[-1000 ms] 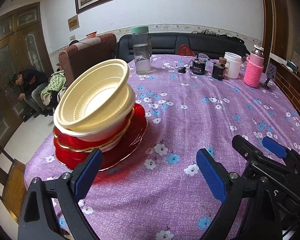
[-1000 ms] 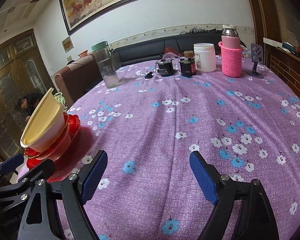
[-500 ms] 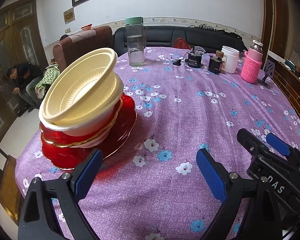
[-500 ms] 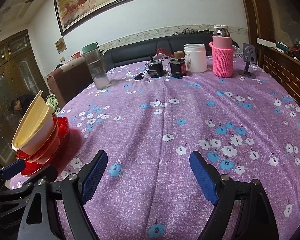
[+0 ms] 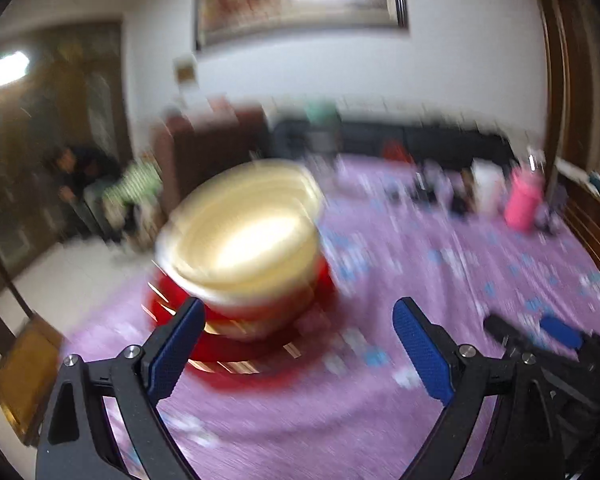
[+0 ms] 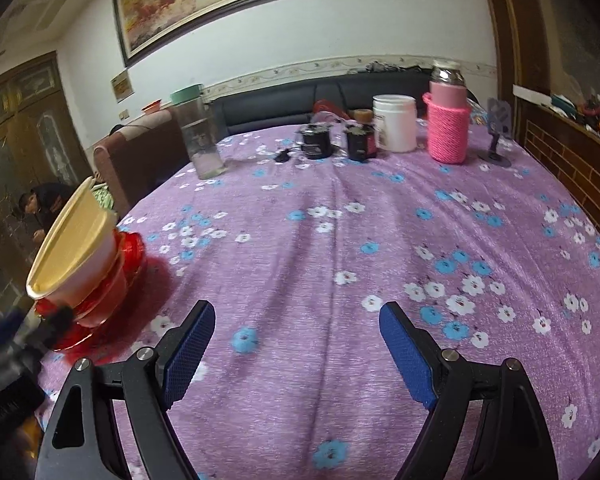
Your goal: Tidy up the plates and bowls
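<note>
Cream bowls (image 6: 74, 248) nested, tilted, empty inside, stacked on red plates (image 6: 130, 258) at table's left edge, purple floral cloth (image 6: 340, 248). Left gripper (image 5: 296, 340) jaws wide, nothing held, just short of stack; view blurred. Right gripper (image 6: 296, 344) wide, empty, over bare cloth. Clear bottle (image 6: 200, 136) far side, contents unclear.

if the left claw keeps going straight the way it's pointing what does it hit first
Most likely the stack of cream bowls on the red plates, just ahead and slightly left of the open left claw. The picture is blurred, so depth is uncertain; it might graze the purple tablecloth first.
</note>
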Motion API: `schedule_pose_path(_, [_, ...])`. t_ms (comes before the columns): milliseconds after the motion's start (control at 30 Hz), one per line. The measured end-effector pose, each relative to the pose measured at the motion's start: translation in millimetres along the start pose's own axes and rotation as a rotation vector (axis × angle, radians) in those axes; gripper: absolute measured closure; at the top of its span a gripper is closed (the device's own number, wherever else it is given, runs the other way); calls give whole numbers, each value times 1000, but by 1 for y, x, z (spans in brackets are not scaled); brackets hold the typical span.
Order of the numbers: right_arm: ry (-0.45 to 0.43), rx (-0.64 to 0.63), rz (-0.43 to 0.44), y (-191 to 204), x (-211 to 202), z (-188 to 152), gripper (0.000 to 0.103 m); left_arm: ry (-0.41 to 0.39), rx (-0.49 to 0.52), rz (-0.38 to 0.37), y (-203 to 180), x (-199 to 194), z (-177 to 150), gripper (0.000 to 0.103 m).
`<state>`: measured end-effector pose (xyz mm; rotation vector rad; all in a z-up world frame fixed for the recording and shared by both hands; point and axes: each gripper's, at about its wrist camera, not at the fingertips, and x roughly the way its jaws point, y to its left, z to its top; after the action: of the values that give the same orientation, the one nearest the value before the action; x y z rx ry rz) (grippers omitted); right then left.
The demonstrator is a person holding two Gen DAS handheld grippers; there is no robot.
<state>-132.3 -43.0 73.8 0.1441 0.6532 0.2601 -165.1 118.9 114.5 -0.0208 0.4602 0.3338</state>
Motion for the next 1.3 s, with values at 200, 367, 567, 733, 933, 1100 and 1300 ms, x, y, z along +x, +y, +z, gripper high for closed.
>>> schedule_pose_path(200, [0, -77, 57, 41, -2, 3, 15, -148, -29, 37, 27, -32, 10, 0])
schedule_pose_path(367, [21, -133, 114, 76, 0, 0, 15, -35, -68, -13, 47, -14, 9, 0])
schedule_pose_path(567, [45, -186, 141, 106, 6, -6, 15, 40, -133, 6, 73, 0, 6, 0])
schedule_pose_path(733, [60, -219, 151, 122, 11, -9, 15, 63, -153, -5, 85, 5, 4, 0])
schedule_pose_path(933, [55, -258, 165, 136, 13, -8, 15, 120, -172, -32, 91, 19, 3, 0])
schedule_pose_path(1100, [54, -269, 183, 140, 13, -7, 15, 140, -167, -27, 89, 25, 4, 0])
schedule_pose_path(1300, [56, -251, 199, 134, 16, -2, 15, 142, -135, -13, 78, 28, 7, 0])
